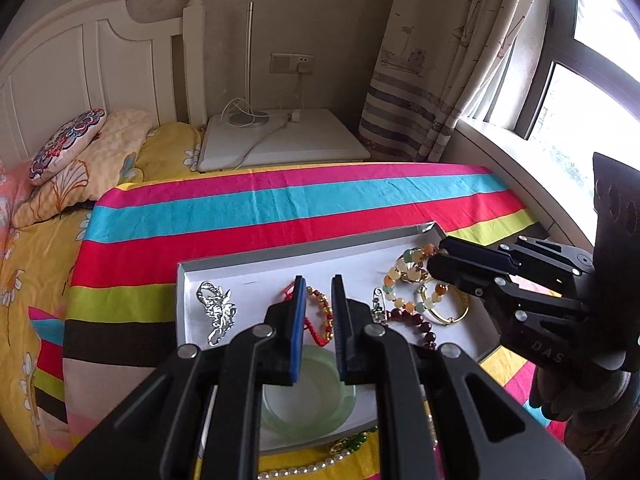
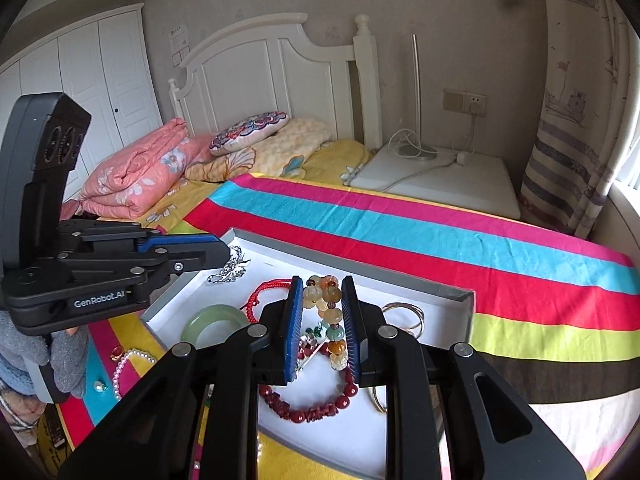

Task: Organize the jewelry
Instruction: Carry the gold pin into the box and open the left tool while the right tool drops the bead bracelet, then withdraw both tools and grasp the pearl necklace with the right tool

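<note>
Now both grippers, left point(image 1: 319, 280) and right point(image 2: 322, 280), hover over tray point(image 2: 466, 300), fingers parted.

Tray point(image 2: 466, 300) sits on bed w/ bangle point(image 2: 212, 320) in it at 9 o'clock, pearls point(image 2: 130, 360) outside, 8 o'clock.

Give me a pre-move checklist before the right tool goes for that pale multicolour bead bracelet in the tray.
1. Right tool open: ok, a gap shows between its blue pads.
2. Right tool holding nothing: ok.
3. Bead bracelet lined up between the pads: ok in the right wrist view, though height above it cannot be told.
4. Bracelet free of neighbours: not ok, it lies against the dark red bead bracelet and small green pieces.
5. Left tool out of the way: ok, it hovers open over the tray's other side near the jade bangle.
6. Pearl strand still outside the tray: not ok.
</note>
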`<state>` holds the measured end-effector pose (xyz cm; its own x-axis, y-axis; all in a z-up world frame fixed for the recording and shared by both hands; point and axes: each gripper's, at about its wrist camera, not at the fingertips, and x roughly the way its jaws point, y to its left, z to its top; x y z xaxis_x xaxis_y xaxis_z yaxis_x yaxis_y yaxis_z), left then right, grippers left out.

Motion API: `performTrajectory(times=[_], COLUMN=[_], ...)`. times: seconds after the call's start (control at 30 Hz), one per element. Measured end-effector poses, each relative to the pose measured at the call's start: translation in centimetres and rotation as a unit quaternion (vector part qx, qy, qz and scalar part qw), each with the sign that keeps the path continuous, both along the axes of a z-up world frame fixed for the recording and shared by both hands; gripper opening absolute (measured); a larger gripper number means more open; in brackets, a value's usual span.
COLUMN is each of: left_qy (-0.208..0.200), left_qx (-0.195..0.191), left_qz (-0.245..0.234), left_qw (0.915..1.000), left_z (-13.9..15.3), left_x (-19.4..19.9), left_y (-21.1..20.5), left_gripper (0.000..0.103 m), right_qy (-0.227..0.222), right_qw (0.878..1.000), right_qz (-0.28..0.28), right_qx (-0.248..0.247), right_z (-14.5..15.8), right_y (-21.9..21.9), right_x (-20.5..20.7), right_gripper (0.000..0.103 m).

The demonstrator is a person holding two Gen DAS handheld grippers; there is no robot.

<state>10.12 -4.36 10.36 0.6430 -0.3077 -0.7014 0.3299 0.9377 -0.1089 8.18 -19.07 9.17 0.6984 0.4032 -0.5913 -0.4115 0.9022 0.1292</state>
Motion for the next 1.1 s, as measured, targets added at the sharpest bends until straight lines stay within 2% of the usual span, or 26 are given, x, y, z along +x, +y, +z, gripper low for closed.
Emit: performTrajectory(times=[0.2,0.27,0.3,0.33,0.37,0.4,0.43,0.5,0.67,0.87,0.97,1.1], left_qy=[0.003,0.004,0.006,0.004,-0.003,-0.013,-0.021,-0.020,-0.025,-0.039,-0.054,-0.079], left_qx=[0.005,0.004,0.002,-0.002,-0.008,-0.013,-0.018,-0.025,-0.031,-0.015,-0.009,-0.029], left_qz=[0.017,0.022,0.026,0.033,0.045,0.055,0.061,0.069,0.090,0.102,0.110,0.124], left_qw=[0.9998,0.9998,0.9997,0.9994,0.9990,0.9983,0.9977,0.9971,0.9951,0.9939,0.9925,0.9888], left_z=[-0.4,-0.4,-0.5,-0.4,-0.3,-0.1,0.0,0.0,0.1,0.5,0.9,1.6], left_x=[-0.1,-0.3,-0.4,-0.6,-0.9,-1.2,-1.5,-1.8,-2.6,-4.3,-5.8,-8.5], left_y=[2.4,3.0,3.3,3.7,4.2,4.7,5.1,5.9,7.2,8.1,9.0,11.2], left_gripper=[0.012,0.015,0.029,0.056,0.069,0.081,0.083,0.083,0.089,0.094,0.097,0.100], right_qy=[0.012,0.013,0.013,0.016,0.022,0.026,0.023,0.004,-0.007,-0.034,-0.064,-0.117], right_qw=[1.000,1.000,0.999,0.999,0.999,0.998,0.998,0.998,0.998,0.997,0.995,0.989], right_qz=[-0.010,-0.022,-0.027,-0.031,-0.036,-0.037,-0.034,-0.032,-0.041,-0.056,-0.065,-0.091], right_qx=[0.003,0.012,0.022,0.029,0.035,0.040,0.050,0.048,0.047,0.048,0.037,0.006], right_z=[-0.7,-0.8,-0.7,-0.7,-0.6,-0.6,-0.5,-0.2,0.3,1.6,2.6,3.3], right_y=[0.5,0.5,0.4,0.3,0.2,0.1,-0.1,-0.3,-1.3,-2.6,-3.0,-3.2], right_x=[1.7,2.3,2.6,2.8,2.9,2.8,2.6,1.7,0.2,-1.4,-3.1,-6.1], right_gripper=[0.020,0.020,0.022,0.024,0.041,0.071,0.083,0.083,0.083,0.086,0.086,0.086])
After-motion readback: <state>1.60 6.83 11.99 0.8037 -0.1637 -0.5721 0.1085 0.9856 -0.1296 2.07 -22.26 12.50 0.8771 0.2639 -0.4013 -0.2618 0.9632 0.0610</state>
